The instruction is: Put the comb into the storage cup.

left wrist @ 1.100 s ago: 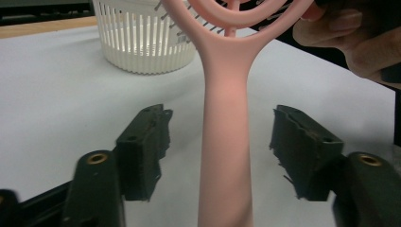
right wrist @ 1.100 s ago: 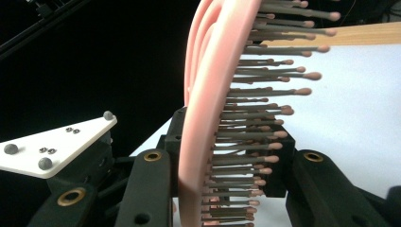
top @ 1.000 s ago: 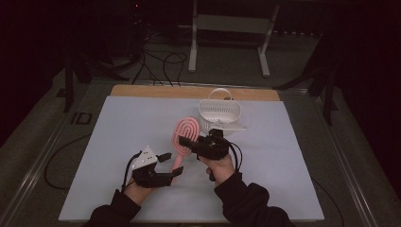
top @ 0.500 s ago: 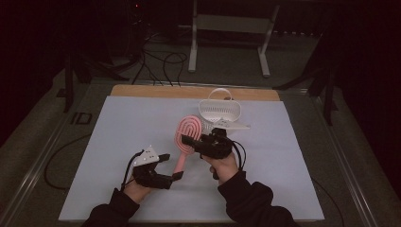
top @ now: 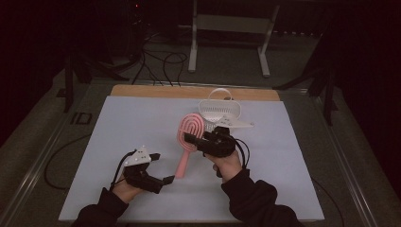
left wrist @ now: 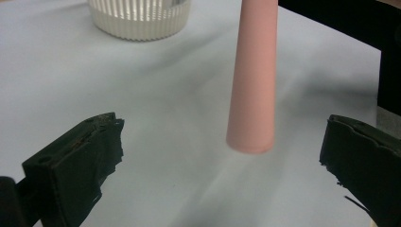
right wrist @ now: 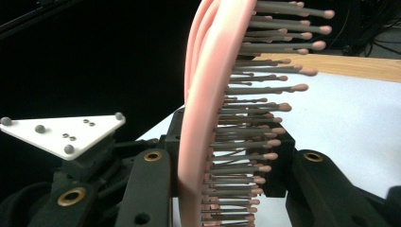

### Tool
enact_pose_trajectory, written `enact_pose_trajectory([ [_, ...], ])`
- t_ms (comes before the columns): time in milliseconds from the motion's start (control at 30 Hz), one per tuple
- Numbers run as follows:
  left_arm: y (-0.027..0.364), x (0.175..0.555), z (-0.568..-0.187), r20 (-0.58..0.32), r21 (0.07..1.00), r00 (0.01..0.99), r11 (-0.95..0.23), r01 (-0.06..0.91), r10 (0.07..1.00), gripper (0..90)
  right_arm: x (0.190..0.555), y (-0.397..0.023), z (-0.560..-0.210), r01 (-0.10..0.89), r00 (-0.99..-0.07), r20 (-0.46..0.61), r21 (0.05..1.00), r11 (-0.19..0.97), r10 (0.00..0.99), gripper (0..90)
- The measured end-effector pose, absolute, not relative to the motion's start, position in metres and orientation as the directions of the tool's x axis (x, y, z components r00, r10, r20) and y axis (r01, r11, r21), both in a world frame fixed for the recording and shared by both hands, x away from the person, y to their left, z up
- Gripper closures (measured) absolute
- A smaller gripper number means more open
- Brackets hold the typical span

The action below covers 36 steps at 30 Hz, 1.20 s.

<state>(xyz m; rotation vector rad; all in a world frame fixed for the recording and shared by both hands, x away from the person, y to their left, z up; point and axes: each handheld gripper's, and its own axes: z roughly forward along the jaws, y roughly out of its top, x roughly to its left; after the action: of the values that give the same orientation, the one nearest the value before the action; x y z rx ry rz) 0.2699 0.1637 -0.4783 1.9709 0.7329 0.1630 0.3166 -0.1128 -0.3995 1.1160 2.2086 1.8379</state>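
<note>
Nearest the person, the left tongs [top: 161, 168] have just been opening and now stand wide, the free end of the pink hairbrush [top: 188, 141] handle between their jaws in the left gripper view but touched by neither. Just beyond, the right tongs [top: 191, 140] are clamped on the brush at its bristled head, holding it slanted above the pale desk [top: 118, 132]. Farther back, just behind the right hand, stands a white ribbed basket [top: 219, 109] with a looped handle.
</note>
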Motion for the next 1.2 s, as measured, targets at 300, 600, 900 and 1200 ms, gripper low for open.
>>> enact_pose_trajectory([
  [300,0.193,0.260,-0.480,-0.161,0.854,0.804,-0.328,0.405,0.573,0.0,0.317,-0.114,-0.398,0.466,-0.751,0.365,0.883,0.050,0.550,64.1],
  [600,0.211,0.253,-0.486,-0.149,0.847,0.786,-0.332,0.415,0.600,0.0,0.316,-0.117,-0.397,0.461,-0.758,0.361,0.886,0.055,0.543,64.0],
  [900,0.228,0.244,-0.493,-0.126,0.835,0.766,-0.349,0.424,0.630,0.0,0.314,-0.124,-0.398,0.458,-0.758,0.357,0.887,0.057,0.545,64.1],
  [1200,0.238,0.237,-0.497,-0.102,0.827,0.754,-0.366,0.427,0.649,0.0,0.308,-0.134,-0.400,0.450,-0.763,0.346,0.891,0.065,0.546,64.1],
])
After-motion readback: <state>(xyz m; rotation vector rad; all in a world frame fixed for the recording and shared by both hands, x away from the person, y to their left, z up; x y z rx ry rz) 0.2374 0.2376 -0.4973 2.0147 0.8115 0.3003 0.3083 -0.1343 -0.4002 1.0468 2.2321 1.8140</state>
